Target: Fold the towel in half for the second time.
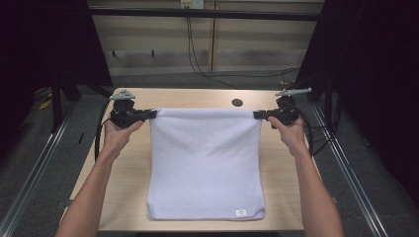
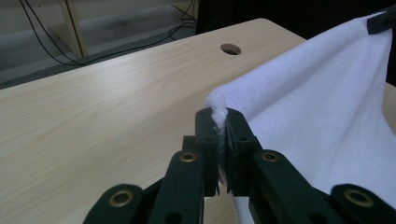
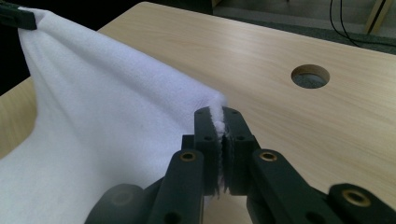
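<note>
The white towel (image 1: pixel 205 163) hangs stretched between my grippers, its far edge raised, its near edge resting on the table (image 1: pixel 123 187). My left gripper (image 1: pixel 152 114) and right gripper (image 1: pixel 257 115) each pinch only a corner tip. Uneven pull could slip a corner free.

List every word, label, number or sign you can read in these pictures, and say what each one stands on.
None can be read.
Small white label at the near edge of the white terry towel: marks too small and blurred to read.
Pale wooden table and black grippers: no writing seen.
</note>
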`<control>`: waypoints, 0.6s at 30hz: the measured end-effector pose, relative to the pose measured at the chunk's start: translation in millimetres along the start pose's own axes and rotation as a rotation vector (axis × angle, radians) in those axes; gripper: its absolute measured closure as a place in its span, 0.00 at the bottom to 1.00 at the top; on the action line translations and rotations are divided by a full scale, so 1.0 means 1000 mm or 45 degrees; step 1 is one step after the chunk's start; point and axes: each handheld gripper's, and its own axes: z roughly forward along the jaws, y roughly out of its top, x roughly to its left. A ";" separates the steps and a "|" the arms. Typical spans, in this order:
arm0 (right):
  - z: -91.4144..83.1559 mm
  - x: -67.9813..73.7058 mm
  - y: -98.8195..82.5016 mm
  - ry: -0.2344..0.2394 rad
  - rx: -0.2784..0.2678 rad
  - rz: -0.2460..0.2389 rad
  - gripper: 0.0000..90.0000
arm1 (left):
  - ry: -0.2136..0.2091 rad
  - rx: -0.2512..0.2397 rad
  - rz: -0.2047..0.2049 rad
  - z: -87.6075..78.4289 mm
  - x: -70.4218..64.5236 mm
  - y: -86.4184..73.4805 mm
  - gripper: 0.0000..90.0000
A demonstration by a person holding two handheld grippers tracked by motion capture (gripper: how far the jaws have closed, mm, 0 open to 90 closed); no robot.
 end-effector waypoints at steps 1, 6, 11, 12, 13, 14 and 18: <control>0.000 0.001 -0.001 0.000 0.009 -0.010 0.96 | -0.011 -0.009 -0.006 0.000 -0.001 -0.003 0.95; -0.008 0.004 -0.012 0.032 -0.015 -0.025 0.96 | -0.070 -0.060 -0.038 -0.010 -0.006 -0.021 0.95; -0.025 0.017 -0.017 0.084 -0.042 -0.069 0.96 | -0.087 -0.086 0.001 -0.031 -0.019 -0.028 0.95; -0.028 0.021 -0.017 0.084 -0.045 -0.079 0.96 | -0.080 -0.096 0.013 -0.035 -0.022 -0.026 0.95; -0.031 0.024 -0.015 0.080 -0.051 -0.094 0.96 | -0.083 -0.096 0.025 -0.038 -0.024 -0.024 0.95; -0.034 0.027 -0.013 0.078 -0.055 -0.097 0.96 | -0.087 -0.102 0.042 -0.044 -0.027 -0.018 0.95; -0.052 0.035 -0.002 0.079 -0.114 -0.118 0.96 | -0.152 -0.150 0.045 -0.064 -0.035 -0.002 0.95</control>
